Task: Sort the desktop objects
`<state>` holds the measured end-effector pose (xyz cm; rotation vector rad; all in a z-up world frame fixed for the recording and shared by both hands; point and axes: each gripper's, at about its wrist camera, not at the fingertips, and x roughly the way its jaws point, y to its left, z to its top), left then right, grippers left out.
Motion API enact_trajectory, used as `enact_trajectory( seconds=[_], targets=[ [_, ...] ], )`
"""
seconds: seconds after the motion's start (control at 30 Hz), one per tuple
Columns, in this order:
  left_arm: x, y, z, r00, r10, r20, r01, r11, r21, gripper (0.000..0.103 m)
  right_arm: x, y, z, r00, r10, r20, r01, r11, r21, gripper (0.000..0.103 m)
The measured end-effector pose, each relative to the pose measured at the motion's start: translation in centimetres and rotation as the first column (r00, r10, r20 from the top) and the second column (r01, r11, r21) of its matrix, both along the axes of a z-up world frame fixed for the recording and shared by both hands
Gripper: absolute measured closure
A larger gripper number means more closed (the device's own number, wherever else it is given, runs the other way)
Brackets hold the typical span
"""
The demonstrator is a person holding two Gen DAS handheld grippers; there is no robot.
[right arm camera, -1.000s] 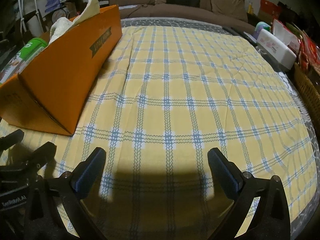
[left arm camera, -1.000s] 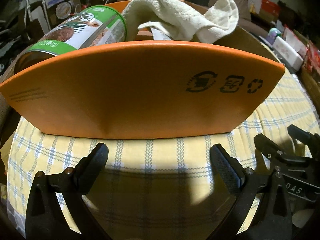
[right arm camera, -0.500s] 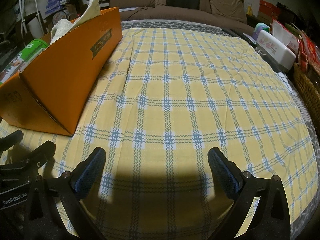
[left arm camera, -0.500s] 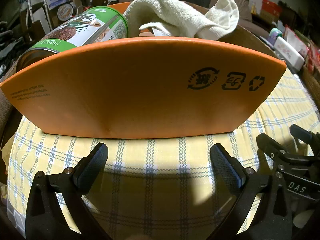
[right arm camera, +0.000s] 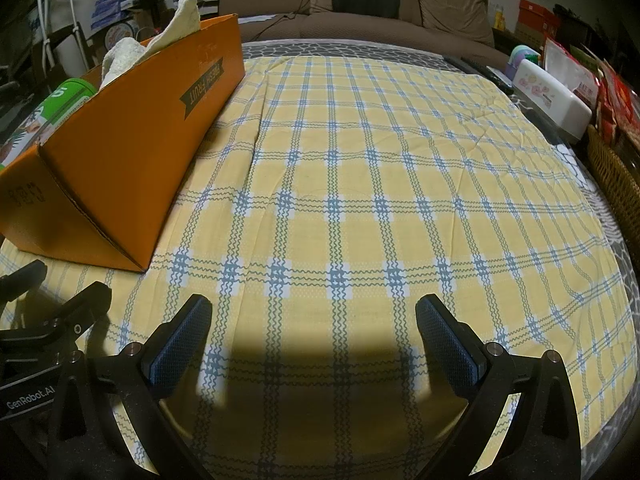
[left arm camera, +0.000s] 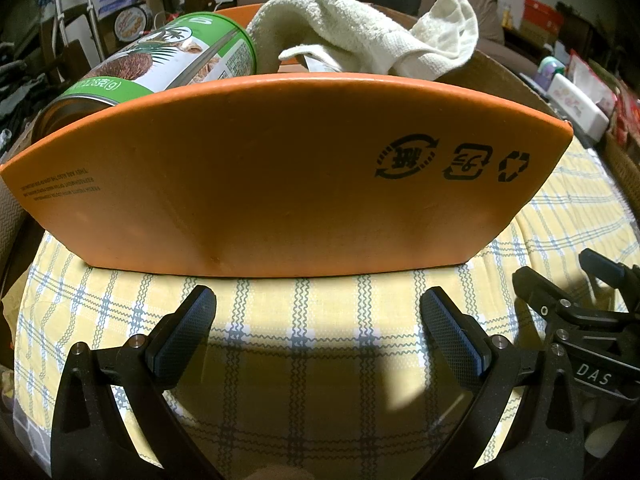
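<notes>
Yellow plaid tablecloth (right arm camera: 360, 200), brown sofa (right arm camera: 360, 20) behind

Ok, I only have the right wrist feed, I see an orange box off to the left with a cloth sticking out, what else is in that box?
Observer: A green can lies on its side at the box's left end, beside the white towel. It has a coconut picture on its label.
Operator: Is the left gripper holding anything?
Observer: No. The left gripper is open and empty, pointed at the near wall of the orange box without touching it.
Operator: Any markings on that wall?
Observer: Three black recycling-type symbols, printed upside down, near its right end, and small text near its left end.
</notes>
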<state>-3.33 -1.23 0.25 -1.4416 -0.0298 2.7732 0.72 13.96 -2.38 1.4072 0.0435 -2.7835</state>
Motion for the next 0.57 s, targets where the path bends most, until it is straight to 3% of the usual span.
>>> enact_trajectory(
  seconds=[0.57],
  targets=[
    [0.07, 0.03, -0.04, 1.0, 0.0, 0.0, 0.0, 1.0, 0.001, 0.0, 0.03, -0.01, 0.01, 1.0, 0.0, 0.0, 0.0, 1.0, 0.0, 0.0]
  ],
)
